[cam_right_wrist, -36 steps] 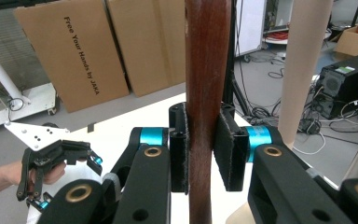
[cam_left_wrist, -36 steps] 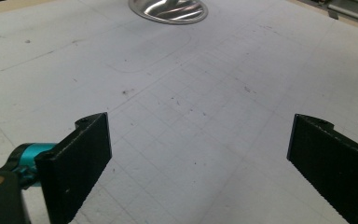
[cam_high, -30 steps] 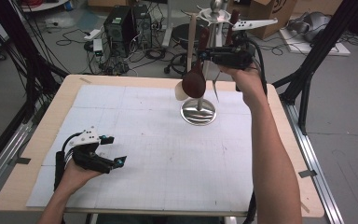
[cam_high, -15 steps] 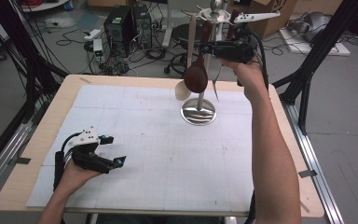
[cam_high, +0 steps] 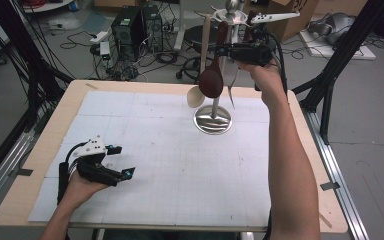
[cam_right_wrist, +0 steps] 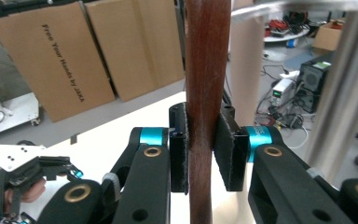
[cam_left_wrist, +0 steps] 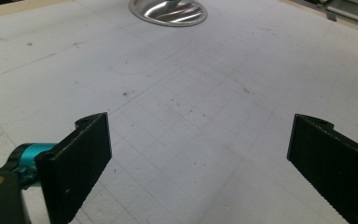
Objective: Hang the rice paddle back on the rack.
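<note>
Dark wooden spoon [cam_high: 213, 70] held beside steel stand [cam_high: 213, 119], above stand's round base, near top hooks. Long axis near vertical; bowl points down, handle up. Right gripper [cam_right_wrist: 201, 149] pinches spoon handle [cam_right_wrist: 206, 93], pads pressed on both sides. Pale wooden spoon [cam_high: 198, 75] hangs just beside dark one, bowl down. Left gripper [cam_left_wrist: 198, 163] rests on table [cam_high: 145, 165] well short of stand, jaws spread wide, nothing between.

2 black hand-held grippers [cam_high: 118, 161] [cam_high: 220, 50] w/ teal joints, brass screws, ribbed pads; bare forearms.
</note>
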A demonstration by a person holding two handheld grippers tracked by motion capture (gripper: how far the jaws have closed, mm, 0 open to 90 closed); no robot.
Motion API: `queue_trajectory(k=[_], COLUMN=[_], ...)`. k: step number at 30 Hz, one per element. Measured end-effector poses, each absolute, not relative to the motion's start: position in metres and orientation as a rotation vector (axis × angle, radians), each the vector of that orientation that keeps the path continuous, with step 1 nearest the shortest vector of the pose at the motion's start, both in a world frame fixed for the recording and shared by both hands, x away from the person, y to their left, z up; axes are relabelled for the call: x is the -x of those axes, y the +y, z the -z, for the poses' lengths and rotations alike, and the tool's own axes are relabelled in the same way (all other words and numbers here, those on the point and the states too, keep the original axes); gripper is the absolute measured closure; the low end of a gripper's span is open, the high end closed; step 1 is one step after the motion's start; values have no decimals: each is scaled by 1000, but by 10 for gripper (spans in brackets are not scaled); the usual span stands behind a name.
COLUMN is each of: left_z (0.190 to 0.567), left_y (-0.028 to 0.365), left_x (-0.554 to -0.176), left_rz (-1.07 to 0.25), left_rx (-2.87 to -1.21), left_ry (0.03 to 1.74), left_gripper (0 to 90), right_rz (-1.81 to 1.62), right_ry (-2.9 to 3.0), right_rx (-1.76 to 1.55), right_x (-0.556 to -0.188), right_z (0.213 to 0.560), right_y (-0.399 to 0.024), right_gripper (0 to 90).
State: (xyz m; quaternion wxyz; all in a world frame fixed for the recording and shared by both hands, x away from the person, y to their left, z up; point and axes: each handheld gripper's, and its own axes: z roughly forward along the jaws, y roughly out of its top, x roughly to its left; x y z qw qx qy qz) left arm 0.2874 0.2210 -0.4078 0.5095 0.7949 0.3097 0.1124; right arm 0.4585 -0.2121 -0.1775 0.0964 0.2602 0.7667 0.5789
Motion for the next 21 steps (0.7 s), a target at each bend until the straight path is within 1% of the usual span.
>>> queue_trajectory(k=[6,17,21], left_z=[408,408,408], left_y=[221,220,219], left_x=[-287,-287,-287], left_rz=[-267,-268,-266], left_rx=[-1914,-1917,-1928], left_ry=[744,740,730], left_gripper=[70,70,70], right_rz=[-1710,-1700,-1695], right_ry=[2263,2216,2199], right_rx=[-779,-807,-820], right_x=[-459,-453,-451], right_z=[178,180,181], right_y=[-213,-216,-220], right_gripper=[766,684,675])
